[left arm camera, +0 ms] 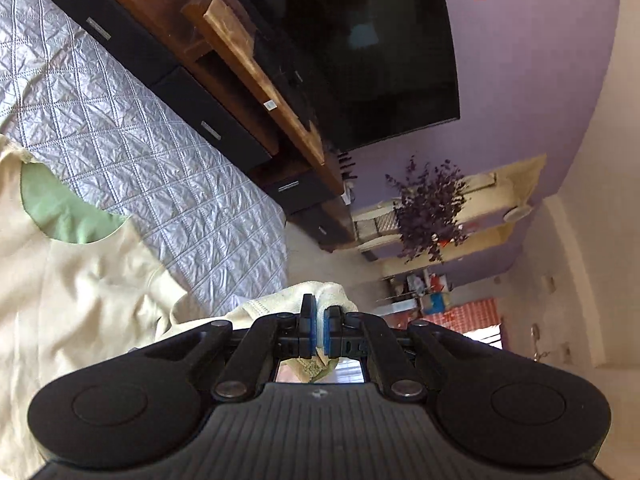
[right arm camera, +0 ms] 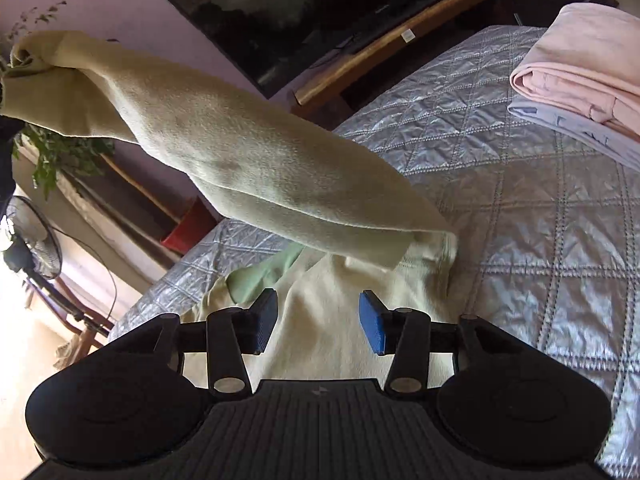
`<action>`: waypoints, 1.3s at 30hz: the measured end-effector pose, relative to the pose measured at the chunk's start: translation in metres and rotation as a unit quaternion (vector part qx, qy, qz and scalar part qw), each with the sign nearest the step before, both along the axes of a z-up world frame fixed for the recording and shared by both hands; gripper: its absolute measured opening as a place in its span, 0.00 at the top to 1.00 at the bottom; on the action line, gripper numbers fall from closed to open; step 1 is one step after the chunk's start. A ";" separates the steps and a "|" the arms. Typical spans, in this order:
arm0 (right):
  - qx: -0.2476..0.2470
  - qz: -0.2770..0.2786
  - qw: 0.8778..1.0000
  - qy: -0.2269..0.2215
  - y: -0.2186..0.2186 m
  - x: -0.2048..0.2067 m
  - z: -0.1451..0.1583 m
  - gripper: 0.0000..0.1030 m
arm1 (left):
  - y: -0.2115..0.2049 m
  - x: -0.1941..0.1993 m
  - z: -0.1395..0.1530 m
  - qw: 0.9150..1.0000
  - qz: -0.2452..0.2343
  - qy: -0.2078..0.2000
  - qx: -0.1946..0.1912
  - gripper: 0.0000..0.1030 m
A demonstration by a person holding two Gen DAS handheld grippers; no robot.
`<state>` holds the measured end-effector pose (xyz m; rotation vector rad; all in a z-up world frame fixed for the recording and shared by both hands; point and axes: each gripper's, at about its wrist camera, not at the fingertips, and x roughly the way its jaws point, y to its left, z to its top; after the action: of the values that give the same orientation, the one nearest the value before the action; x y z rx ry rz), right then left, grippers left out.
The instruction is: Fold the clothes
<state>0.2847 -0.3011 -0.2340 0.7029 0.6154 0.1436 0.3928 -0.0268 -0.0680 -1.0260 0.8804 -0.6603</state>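
Observation:
A pale cream long-sleeved top [left arm camera: 80,292] with a green inner neck lining [left arm camera: 60,212] lies on the quilted grey bedspread [left arm camera: 132,136]. My left gripper [left arm camera: 319,320] is shut on the cuff end of its sleeve [left arm camera: 280,300]. In the right wrist view that sleeve [right arm camera: 248,160] stretches up and to the far left, lifted off the bed. My right gripper [right arm camera: 318,320] is open and empty, low over the top's body [right arm camera: 320,340], near the shoulder.
A folded pink garment [right arm camera: 584,68] sits on a folded pale lilac one [right arm camera: 576,128] at the bed's far right. A wooden TV unit [left arm camera: 248,80] and black screen [left arm camera: 360,40] stand beyond the bed. A floor fan [right arm camera: 32,232] stands at left.

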 end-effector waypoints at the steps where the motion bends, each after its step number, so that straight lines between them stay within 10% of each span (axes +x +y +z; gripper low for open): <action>1: 0.020 -0.013 1.000 -0.010 -0.007 0.006 0.000 0.49 | -0.003 0.009 0.001 1.000 0.007 0.007 -0.014 0.97; 6: 0.046 -0.135 0.989 -0.028 -0.042 0.017 0.006 0.46 | -0.019 0.029 0.006 0.999 0.020 0.032 -0.015 0.97; 13: -0.033 -0.113 0.993 0.031 -0.026 0.013 0.000 0.44 | -0.018 0.030 -0.013 0.987 0.078 0.134 -0.035 0.97; 19: 0.014 -0.142 0.990 0.025 0.003 -0.033 -0.016 0.42 | -0.019 -0.003 -0.023 0.963 0.126 0.226 -0.070 0.97; 25: 0.059 -0.113 0.992 0.015 0.025 -0.064 -0.033 0.37 | -0.002 -0.047 -0.048 0.960 0.102 0.252 -0.058 0.95; 32: -0.030 -0.267 0.963 -0.003 -0.025 -0.088 -0.011 0.32 | 0.044 -0.104 -0.108 0.962 0.081 0.250 0.075 0.85; 36: -0.021 -0.244 0.969 0.014 -0.030 -0.079 -0.015 0.31 | 0.077 -0.148 -0.177 0.920 0.085 0.368 0.104 0.87; 39: -0.028 -0.206 0.978 0.017 -0.021 -0.070 -0.015 0.31 | 0.100 -0.154 -0.183 0.920 0.134 0.345 0.131 0.88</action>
<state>0.2149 -0.3220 -0.2492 0.7651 0.4921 -0.2692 0.2387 0.0737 -0.2513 -1.1200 1.3629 0.0792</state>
